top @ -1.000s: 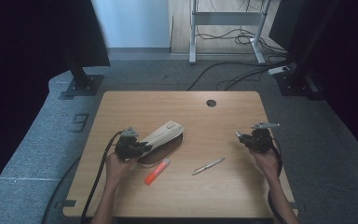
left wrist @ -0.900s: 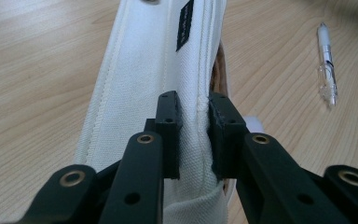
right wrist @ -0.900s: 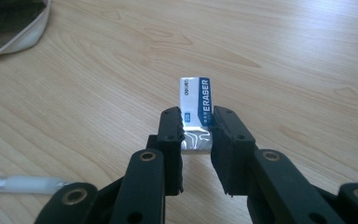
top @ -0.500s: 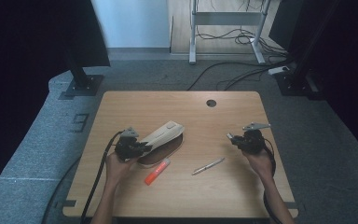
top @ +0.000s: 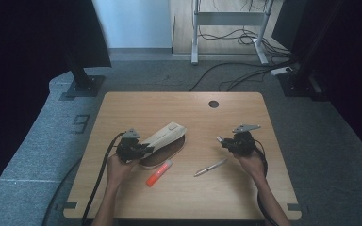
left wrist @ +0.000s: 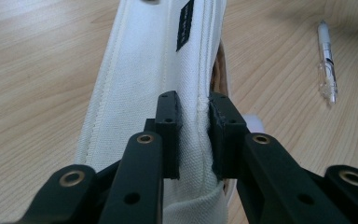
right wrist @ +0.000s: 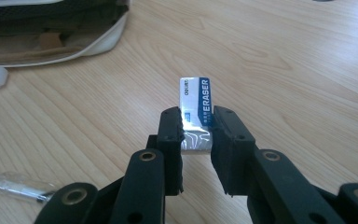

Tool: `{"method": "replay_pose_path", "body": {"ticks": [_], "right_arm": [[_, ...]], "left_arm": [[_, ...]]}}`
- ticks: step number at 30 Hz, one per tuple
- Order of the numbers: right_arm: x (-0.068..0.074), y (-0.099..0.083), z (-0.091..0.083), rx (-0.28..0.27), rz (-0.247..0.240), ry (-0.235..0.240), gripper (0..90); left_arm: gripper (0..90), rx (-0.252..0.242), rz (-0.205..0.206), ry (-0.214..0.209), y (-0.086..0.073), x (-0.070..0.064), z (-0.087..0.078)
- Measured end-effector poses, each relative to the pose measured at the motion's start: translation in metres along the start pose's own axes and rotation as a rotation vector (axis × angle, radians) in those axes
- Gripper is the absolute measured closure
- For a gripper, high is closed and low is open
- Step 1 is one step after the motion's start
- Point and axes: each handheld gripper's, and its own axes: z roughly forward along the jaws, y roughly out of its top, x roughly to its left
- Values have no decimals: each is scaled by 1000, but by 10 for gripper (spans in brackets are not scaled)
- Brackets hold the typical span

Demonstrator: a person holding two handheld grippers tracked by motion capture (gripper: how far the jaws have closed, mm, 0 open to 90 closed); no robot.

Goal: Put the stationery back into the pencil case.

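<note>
High view: left gripper (top: 143,149) clamped on white pencil case (top: 165,136) left of table (top: 193,197) centre; right gripper (top: 224,141) lifted, orange marker (top: 159,173) and pen (top: 210,167) between.
Left gripper view: jaws pinching case flap.
Right gripper view: jaws clamping eraser (right wrist: 196,114) above wood.

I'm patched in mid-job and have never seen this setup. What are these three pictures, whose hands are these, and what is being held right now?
No robot arm here: a person stands at a wooden table with a hand-held two-jaw gripper in each hand.

The high view looks down from above. The other two pictures come from cameras riding on the grippers, looking along their black jaws.

The left gripper is clamped on the edge of a cream fabric pencil case, whose mouth is open. The right gripper holds a small wrapped eraser above the table.

Lying loose on the table are an orange marker and a clear pen, both between the two hands.
</note>
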Motion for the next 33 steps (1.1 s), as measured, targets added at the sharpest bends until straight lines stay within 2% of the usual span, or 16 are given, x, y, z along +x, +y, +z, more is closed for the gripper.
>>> {"method": "replay_pose_path", "body": {"ticks": [9, 22, 33], "right_arm": [[16, 9, 15, 2, -32, 39, 721], [37, 24, 32, 10, -74, 66, 721], [50, 34, 52, 22, -91, 90, 721]], "left_arm": [[758, -3, -3, 0, 0, 0, -1], [761, -16, -1, 6, 1, 0, -4], [764, -22, 5, 14, 1, -1, -5]]}}
